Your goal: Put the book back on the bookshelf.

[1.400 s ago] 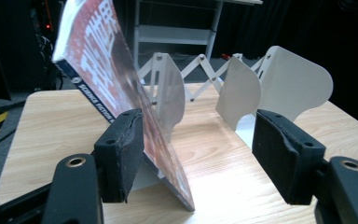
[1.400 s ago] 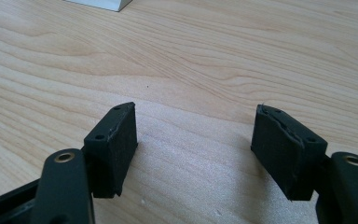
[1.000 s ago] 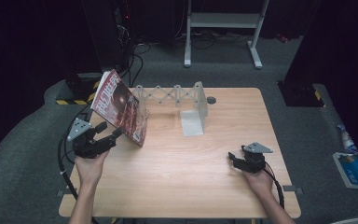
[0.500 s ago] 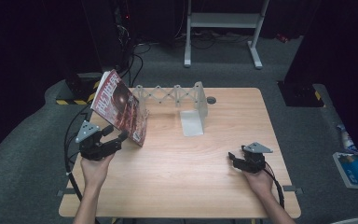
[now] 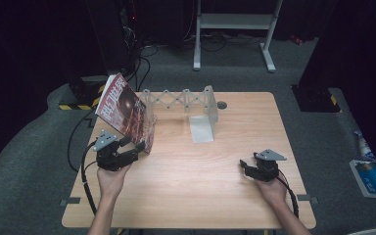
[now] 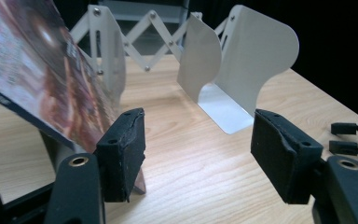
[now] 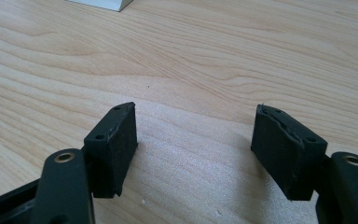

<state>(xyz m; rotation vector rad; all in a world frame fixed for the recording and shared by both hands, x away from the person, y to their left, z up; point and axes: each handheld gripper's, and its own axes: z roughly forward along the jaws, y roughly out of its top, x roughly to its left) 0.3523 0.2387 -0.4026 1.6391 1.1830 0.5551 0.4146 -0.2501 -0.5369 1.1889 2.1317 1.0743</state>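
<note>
A magazine with a red cover (image 5: 125, 110) leans tilted against the left end of a white accordion rack (image 5: 176, 98) on the wooden table (image 5: 191, 196). My left gripper (image 5: 133, 145) is open at the magazine's lower right corner. In the left gripper view the magazine (image 6: 37, 79) slopes just above the left jaw, and I cannot tell whether they touch. The rack (image 6: 140, 42) and its white end plate (image 6: 256, 60) stand ahead. My right gripper (image 5: 244, 166) rests low over bare wood at the front right, open (image 7: 196, 128) with nothing between its jaws. It appears far right (image 6: 349, 140) in the left gripper view.
The rack's white end plate (image 5: 203, 125) has a flat foot lying on the table's middle. A small dark disc (image 5: 222, 105) sits beside it. On the floor are a white frame (image 5: 235, 24) behind, cables at the left, and a blue pack (image 5: 372, 176) at the right.
My left gripper has moved right, from beside the magazine's left part to its lower right corner. The right gripper has stayed put.
</note>
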